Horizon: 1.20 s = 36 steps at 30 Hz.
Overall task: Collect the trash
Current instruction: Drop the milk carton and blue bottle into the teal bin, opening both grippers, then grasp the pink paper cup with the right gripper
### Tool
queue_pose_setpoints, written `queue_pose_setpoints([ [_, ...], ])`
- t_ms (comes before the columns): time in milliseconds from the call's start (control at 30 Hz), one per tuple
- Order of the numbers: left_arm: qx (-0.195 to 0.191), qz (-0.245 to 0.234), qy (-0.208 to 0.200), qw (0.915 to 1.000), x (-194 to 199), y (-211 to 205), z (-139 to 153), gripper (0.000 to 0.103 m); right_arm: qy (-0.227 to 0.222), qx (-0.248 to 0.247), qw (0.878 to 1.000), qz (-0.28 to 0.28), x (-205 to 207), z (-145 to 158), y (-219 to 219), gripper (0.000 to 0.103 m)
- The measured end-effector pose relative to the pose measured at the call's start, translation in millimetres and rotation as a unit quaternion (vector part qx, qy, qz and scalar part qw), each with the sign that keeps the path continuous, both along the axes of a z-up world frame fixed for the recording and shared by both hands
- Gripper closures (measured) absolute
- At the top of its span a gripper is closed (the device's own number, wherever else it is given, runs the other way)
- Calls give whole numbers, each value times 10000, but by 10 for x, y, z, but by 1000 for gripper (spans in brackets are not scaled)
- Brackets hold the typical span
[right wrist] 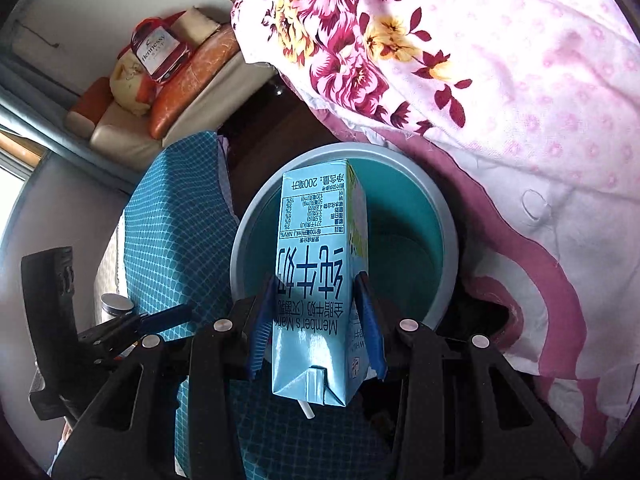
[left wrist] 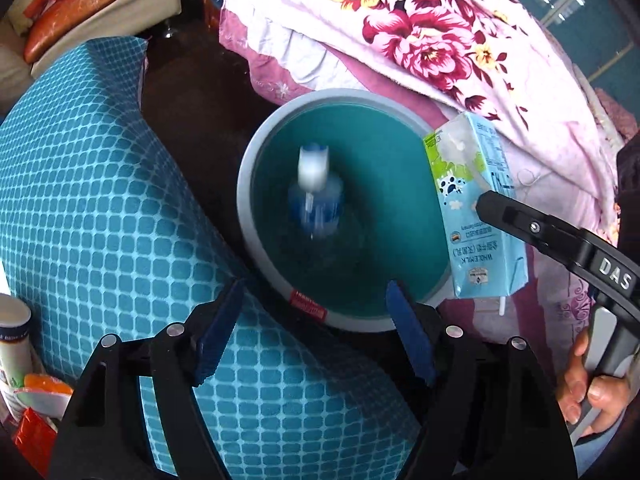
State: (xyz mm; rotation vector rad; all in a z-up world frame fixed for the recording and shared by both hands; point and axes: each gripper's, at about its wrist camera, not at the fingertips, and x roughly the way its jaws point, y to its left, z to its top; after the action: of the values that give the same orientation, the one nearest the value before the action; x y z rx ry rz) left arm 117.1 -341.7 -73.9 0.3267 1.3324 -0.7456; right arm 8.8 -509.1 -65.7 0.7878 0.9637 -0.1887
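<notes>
Right tongs (right wrist: 316,320) clenched on milk carton (right wrist: 316,280) above bin (right wrist: 448,216) rim. Left tongs (left wrist: 316,332) released, empty; bottle (left wrist: 316,196) falling inside. Risk: carton hits rim, lands on bed (right wrist: 520,160).

We see a floral quilt (right wrist: 460,80) in pink and white heaped on the right, and a teal checked cushion (left wrist: 100,200) on the left. Between them shows dark floor (left wrist: 192,100). Farther back stands a cream sofa (right wrist: 132,132) with orange pillows (right wrist: 192,80) (daylight brightens the pale wall (right wrist: 100,8) behind it).
</notes>
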Motion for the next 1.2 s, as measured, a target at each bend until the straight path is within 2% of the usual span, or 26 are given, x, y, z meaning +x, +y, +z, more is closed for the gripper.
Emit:
queue_pose_setpoints([
  [133, -178, 106, 5, 9998, -17, 144, 110, 25, 53, 4, 10000, -29, 16, -24, 4, 65],
  [200, -270, 171, -92, 9994, -30, 243, 185, 16, 91, 12, 10000, -29, 34, -36, 21, 65],
  [267, -357, 264, -218, 9988, -42, 338, 276, 16, 128, 14, 9999, -29, 50, -42, 40, 65],
  [400, -496, 393, -210, 9978, -14, 537, 368, 15, 209, 41, 9998, -44, 92, -29, 109, 61],
  [600, -600, 545, -144, 9966, -58, 843, 441, 15, 193, -194, 9996, 95, 107, 110, 305, 38],
  [733, -634, 632, -161, 9959, -129, 1099, 494, 15, 158, -361, 9988, 305, 127, 235, 501, 30],
  [900, -700, 782, -283, 9941, -230, 1493, 652, 15, 97, -566, 9961, 666, 158, 407, 808, 27],
  [1200, -884, 1134, -552, 9881, -481, 2315, 994, 15, -29, -939, 9838, 1528, 245, 771, 1613, 26],
])
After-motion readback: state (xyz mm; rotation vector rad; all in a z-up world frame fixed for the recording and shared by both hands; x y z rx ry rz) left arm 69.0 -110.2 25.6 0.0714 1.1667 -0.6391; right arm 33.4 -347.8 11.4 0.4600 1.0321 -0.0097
